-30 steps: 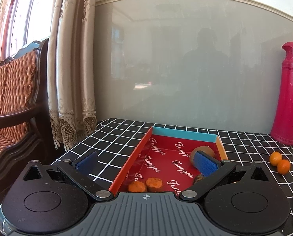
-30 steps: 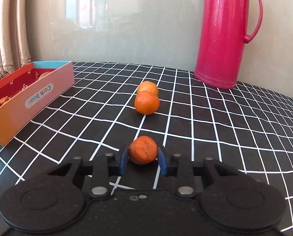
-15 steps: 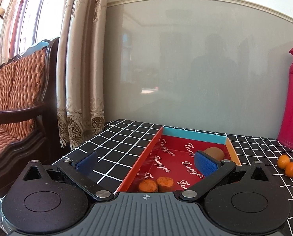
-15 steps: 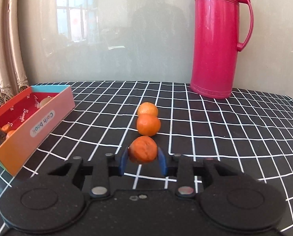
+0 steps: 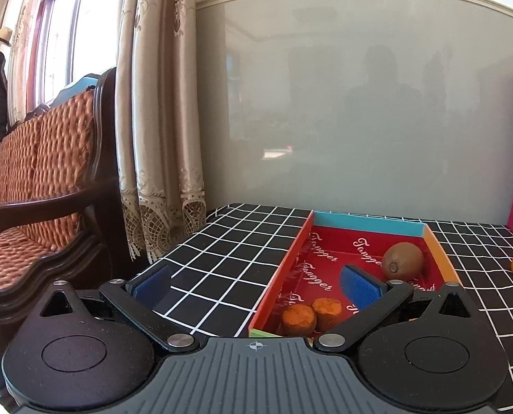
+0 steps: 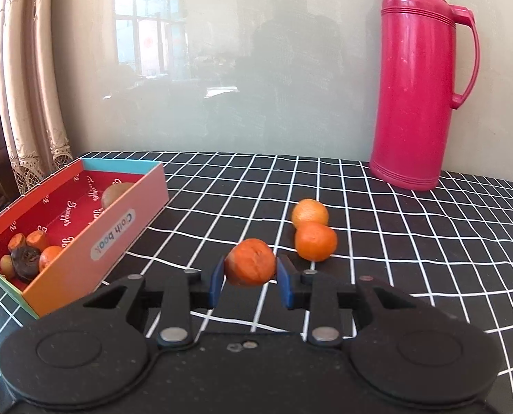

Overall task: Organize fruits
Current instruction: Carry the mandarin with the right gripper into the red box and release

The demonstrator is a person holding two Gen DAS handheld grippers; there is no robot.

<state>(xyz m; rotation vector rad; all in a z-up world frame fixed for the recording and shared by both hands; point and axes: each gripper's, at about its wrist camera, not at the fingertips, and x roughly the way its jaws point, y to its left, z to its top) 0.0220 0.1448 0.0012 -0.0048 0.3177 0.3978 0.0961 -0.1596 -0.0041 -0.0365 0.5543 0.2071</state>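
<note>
above the table [image 6: 411, 241] | right claw [image 6: 250, 277] lifted its orange [image 6: 250, 262] | nearer box [image 6: 118, 227]

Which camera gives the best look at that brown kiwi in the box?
The left wrist view: the kiwi lies in full sight at the far end of the box, unobstructed. In the right wrist view the kiwi shows only partly, its lower half hidden behind the box's pink side wall.

On the box [image 6: 118, 241] you can read "Cloth book" on an oval grey label on its pink outer side wall. Inside, your red lining [image 5: 329, 269] repeats a white script word that looks like "Tangger" across the floor and walls; the exact spelling is hard to tell.
</note>
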